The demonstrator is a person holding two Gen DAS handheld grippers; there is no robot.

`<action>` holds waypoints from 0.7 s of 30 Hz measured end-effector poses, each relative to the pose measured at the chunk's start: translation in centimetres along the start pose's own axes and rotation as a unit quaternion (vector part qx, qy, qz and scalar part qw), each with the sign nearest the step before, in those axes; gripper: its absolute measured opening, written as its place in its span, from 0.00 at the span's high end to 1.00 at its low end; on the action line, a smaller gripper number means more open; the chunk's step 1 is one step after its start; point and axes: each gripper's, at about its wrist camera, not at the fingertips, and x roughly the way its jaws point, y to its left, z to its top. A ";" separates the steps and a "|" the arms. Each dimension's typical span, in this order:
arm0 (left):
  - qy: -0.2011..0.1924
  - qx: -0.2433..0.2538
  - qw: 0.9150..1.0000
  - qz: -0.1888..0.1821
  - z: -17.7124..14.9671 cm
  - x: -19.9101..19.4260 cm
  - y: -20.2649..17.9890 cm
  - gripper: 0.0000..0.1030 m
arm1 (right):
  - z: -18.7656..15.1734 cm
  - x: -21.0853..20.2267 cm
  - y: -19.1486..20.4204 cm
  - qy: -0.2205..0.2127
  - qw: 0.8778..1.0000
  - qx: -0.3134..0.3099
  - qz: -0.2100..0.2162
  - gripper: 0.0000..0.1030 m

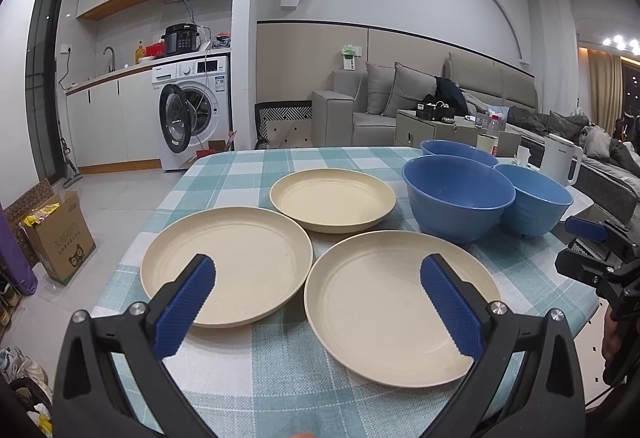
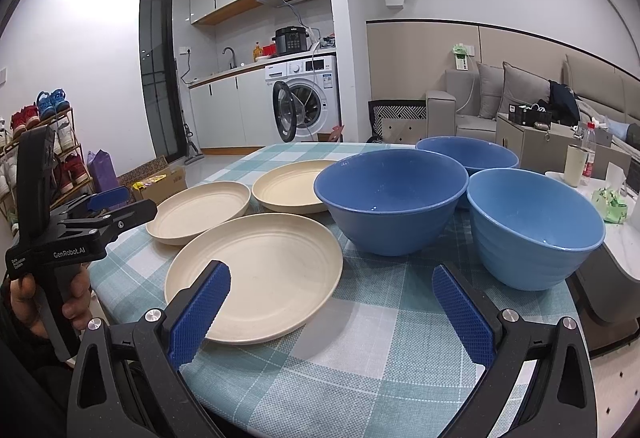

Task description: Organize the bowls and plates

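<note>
Three cream plates lie apart on the checked tablecloth: a near left plate (image 1: 228, 270) (image 2: 200, 212), a near right plate (image 1: 396, 302) (image 2: 260, 274) and a far plate (image 1: 332, 198) (image 2: 294, 186). Three blue bowls stand to their right: a large one (image 1: 456, 194) (image 2: 390, 194), one behind it (image 1: 456, 152) (image 2: 468, 154) and a lighter one (image 1: 534, 198) (image 2: 532, 226). My left gripper (image 1: 318, 278) is open and empty above the near plates. My right gripper (image 2: 332, 286) is open and empty, between the near right plate and the lighter bowl.
The table (image 1: 256, 378) has its left edge by a cardboard box (image 1: 60, 234) on the floor. A white kettle (image 1: 560, 158), a cup (image 2: 576, 164) and a bottle (image 2: 588, 148) stand on a side surface to the right. A shoe rack (image 2: 44, 142) is far left.
</note>
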 end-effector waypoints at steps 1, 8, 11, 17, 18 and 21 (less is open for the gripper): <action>0.000 0.001 1.000 0.002 0.0 0.0 0.0 0.00 | 0.0 0.0 0.0 0.000 1.000 0.000 0.000 0.00; 0.001 0.011 1.000 -0.011 0.0 0.0 -0.5 0.00 | 0.0 0.0 0.0 0.001 1.000 -0.002 0.002 0.00; -0.003 0.022 1.000 -0.009 0.1 -0.1 -0.8 0.00 | 0.1 0.0 0.0 0.004 1.000 -0.004 0.004 0.00; -0.013 0.031 0.999 -0.002 0.3 -0.3 -1.1 0.00 | 0.3 0.1 0.2 0.007 1.000 -0.010 0.004 0.00; -0.011 0.031 0.999 0.001 0.3 -0.2 -1.1 0.00 | 0.4 0.2 0.2 0.007 1.000 -0.010 0.005 0.00; -0.008 0.029 0.999 0.012 0.4 0.0 -0.9 0.00 | 0.6 0.4 0.4 0.020 1.000 -0.017 0.005 0.00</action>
